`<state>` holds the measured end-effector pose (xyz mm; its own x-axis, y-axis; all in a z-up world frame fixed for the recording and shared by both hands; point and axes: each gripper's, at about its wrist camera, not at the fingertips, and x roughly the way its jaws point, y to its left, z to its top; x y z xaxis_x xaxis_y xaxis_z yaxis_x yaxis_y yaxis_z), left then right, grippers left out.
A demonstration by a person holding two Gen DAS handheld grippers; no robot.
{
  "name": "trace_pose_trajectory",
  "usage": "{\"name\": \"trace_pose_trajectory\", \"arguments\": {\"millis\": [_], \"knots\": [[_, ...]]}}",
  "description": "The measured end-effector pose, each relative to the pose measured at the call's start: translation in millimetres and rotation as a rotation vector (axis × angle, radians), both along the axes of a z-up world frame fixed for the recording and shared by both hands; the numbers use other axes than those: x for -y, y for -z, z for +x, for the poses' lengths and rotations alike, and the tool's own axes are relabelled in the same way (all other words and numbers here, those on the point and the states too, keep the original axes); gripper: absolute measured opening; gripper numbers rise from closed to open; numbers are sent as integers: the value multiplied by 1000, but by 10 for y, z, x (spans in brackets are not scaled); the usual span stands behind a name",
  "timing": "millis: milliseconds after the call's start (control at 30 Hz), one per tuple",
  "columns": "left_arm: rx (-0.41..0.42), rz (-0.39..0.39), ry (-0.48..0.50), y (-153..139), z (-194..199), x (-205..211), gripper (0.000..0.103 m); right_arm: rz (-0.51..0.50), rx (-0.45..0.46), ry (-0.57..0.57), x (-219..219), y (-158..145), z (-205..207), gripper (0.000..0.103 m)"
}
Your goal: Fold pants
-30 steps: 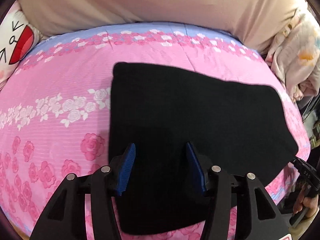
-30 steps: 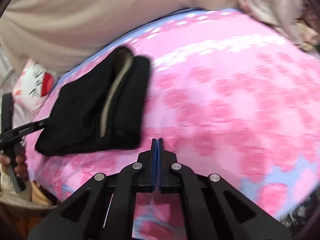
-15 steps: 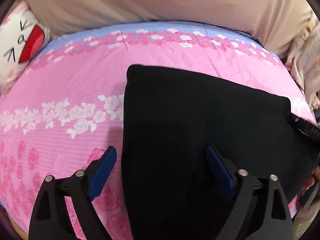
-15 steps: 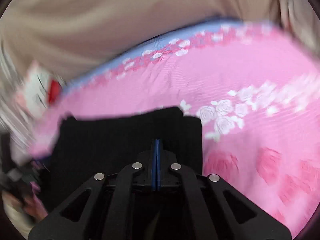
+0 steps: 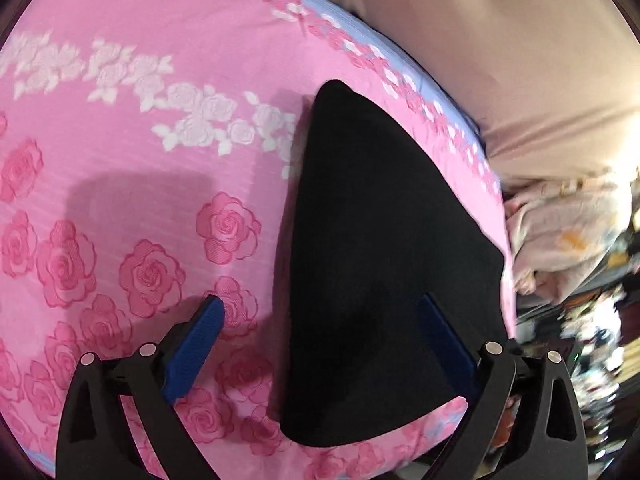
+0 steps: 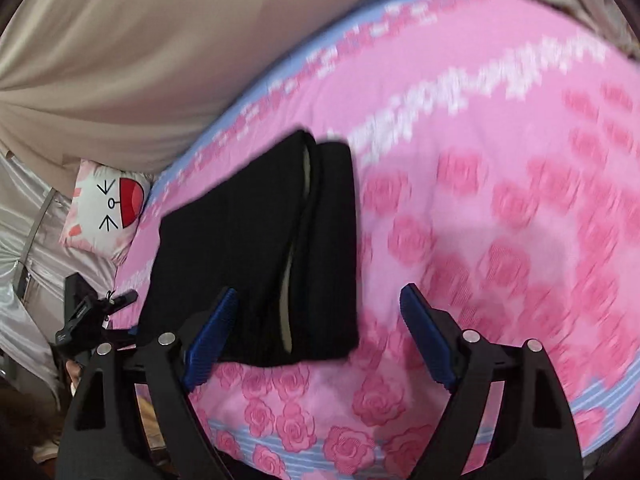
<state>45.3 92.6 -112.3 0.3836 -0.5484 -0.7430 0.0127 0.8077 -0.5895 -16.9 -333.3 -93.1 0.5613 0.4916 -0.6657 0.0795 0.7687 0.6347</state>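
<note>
The black pants (image 5: 376,248) lie folded into a compact flat stack on the pink rose-print bed (image 5: 132,184). In the right wrist view the pants (image 6: 256,248) show their layered folded edge with a pale lining. My left gripper (image 5: 320,312) is open and empty, hovering just above the pants' near edge. My right gripper (image 6: 316,304) is open and empty, hovering over the near right corner of the pants. Neither holds the cloth.
A beige curtain (image 6: 140,48) hangs behind the bed. A white cartoon-face pillow (image 6: 108,204) sits at the bed's left end. A pile of pale clothes (image 5: 560,240) lies off the bed's right side. The bed's front edge (image 6: 320,440) is close below.
The right gripper was shut and is now open, and has swung back off the pants. The left gripper has opened wider and turned to the right.
</note>
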Motion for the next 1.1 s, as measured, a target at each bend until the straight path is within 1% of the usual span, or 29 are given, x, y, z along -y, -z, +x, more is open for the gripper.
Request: {"name": "trace_pose_trajectory", "arguments": {"millis": [33, 67, 133, 200, 233, 267, 300, 400, 433, 467, 500, 533, 567, 600, 633, 733, 867, 967, 1067, 1100], "knots": [[-5, -13, 26, 11, 14, 60, 95, 29, -9, -7, -10, 39, 6, 83], [-4, -11, 43, 19, 21, 119, 95, 41, 8, -6, -29, 44, 3, 87], [33, 68, 79, -7, 42, 288, 95, 50, 6, -23, -96, 43, 43, 88], [47, 92, 118, -12, 77, 416, 95, 95, 9, -48, -172, 59, 99, 88], [49, 75, 145, -9, 82, 486, 95, 99, 12, -53, -200, 57, 122, 87], [44, 62, 161, 10, 88, 523, 95, 79, 17, -49, -258, 51, 158, 87], [48, 80, 161, 8, 106, 590, 96, 58, 30, -53, -299, 43, 175, 87], [59, 105, 163, 8, 140, 645, 96, 34, 38, -44, -339, 56, 231, 69], [58, 106, 157, 10, 147, 650, 95, 65, 28, -48, -336, 90, 246, 55], [59, 115, 153, 11, 160, 682, 92, 84, 27, -45, -333, 104, 258, 48], [68, 146, 142, 3, 167, 691, 78, 88, 29, -43, -335, 94, 250, 46], [77, 143, 152, -9, 152, 685, 57, 76, 34, -44, -349, 66, 235, 42], [79, 120, 173, -25, 138, 675, 50, 53, 45, -41, -373, 19, 207, 40], [83, 123, 165, -61, 131, 666, 39, 44, 53, -37, -389, -19, 183, 39], [87, 133, 168, -101, 123, 657, 34, 44, 59, -36, -385, -50, 167, 39], [81, 118, 175, -180, 88, 620, 27, 44, 80, -41, -399, -183, 74, 37], [107, 140, 227, -336, -116, 660, 25, 20, 100, -59, -451, -381, -97, 36], [137, 131, 256, -484, -305, 601, 24, -1, 117, -77, -498, -546, -247, 35], [172, 98, 271, -708, -446, 533, 23, -16, 137, -101, -549, -735, -383, 35], [194, 86, 280, -836, -510, 500, 22, -19, 148, -109, -560, -815, -433, 35]]}}
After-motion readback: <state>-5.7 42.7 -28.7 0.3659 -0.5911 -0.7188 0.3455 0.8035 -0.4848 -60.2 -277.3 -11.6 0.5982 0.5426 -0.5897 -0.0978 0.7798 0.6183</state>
